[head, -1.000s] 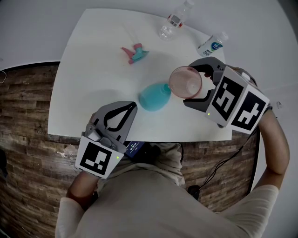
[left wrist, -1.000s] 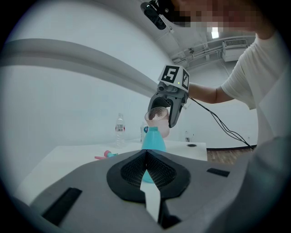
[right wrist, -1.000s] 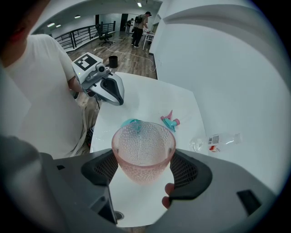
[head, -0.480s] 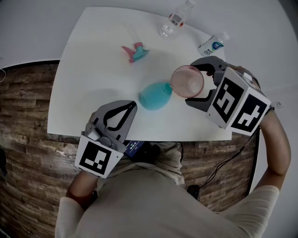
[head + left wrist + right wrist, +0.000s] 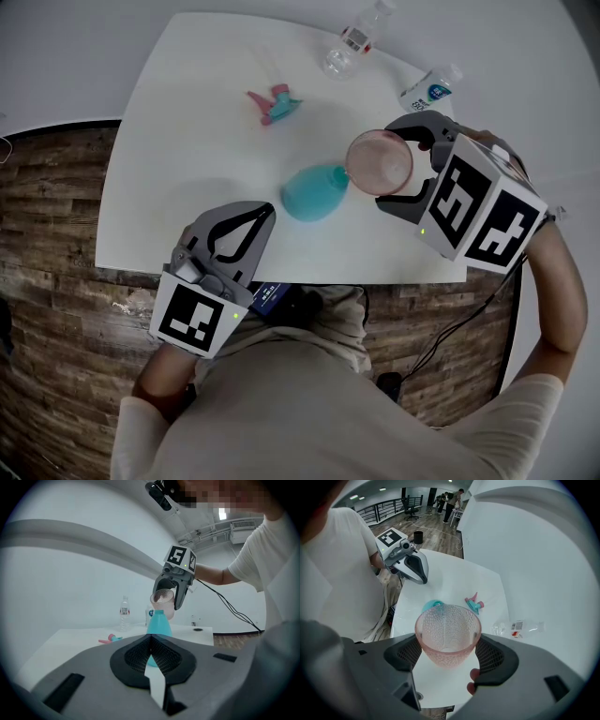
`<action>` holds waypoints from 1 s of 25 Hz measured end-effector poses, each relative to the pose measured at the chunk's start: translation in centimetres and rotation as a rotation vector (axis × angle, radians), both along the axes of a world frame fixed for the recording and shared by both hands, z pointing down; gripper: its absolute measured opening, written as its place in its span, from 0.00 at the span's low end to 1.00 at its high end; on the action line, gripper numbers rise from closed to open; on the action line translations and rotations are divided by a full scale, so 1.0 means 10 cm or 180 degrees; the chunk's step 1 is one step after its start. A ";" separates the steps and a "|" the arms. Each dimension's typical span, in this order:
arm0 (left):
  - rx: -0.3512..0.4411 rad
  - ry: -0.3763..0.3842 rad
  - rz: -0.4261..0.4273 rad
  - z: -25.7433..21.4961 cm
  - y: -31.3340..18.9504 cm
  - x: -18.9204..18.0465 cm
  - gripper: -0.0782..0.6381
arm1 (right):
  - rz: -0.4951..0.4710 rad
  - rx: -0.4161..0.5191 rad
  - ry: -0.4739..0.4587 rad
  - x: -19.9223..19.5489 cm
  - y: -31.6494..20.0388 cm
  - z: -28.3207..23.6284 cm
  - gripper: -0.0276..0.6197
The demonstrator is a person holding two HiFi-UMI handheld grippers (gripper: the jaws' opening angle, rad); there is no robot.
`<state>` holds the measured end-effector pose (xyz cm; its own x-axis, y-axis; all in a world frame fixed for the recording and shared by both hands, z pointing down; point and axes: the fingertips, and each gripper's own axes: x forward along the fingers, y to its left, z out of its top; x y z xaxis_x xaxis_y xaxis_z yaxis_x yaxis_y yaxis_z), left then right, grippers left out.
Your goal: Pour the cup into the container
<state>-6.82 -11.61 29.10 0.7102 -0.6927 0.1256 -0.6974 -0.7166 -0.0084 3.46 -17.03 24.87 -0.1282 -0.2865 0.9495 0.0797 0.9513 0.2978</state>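
Since a second ago the cup [image 5: 379,163] has crept only slightly away from the teal container [image 5: 314,191], still tipped, and little else has shifted. My right claw [image 5: 394,169] is clamped on that pink, pebbled cup, one pad on either side of its wall, holding it in the air just to the right of the container's neck. From the left gripper view the cup's rim sits just above and behind the container's open top, close to it but, as far as I can tell, not touching. The container stands upright on the white desk [image 5: 187,122].

My left claw [image 5: 268,213] hangs near the desk's front edge, on the near left of the container and well apart from it, its jaws pressed together with nothing between them.

Both claws carry cubes with black-and-white square markers. Two clear bottles lie on the desk beyond the container: one [image 5: 354,42] at the far edge with a red-and-white label, the other [image 5: 427,91] to the far right with a blue label. I can't read the print on either.

A pink-and-teal spray head [image 5: 272,105] lies beyond the container to the left, clear of the cup's side. Nothing stands between cup and container.
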 end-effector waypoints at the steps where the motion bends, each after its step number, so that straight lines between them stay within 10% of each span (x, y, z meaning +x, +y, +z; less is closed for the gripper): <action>1: 0.0000 -0.0002 0.0000 0.00 0.00 0.00 0.12 | -0.0003 0.0001 0.0008 0.00 0.00 0.00 0.61; 25: -0.0015 -0.0001 0.0003 0.02 0.00 0.00 0.12 | -0.0068 0.0040 0.0151 0.02 0.00 -0.01 0.61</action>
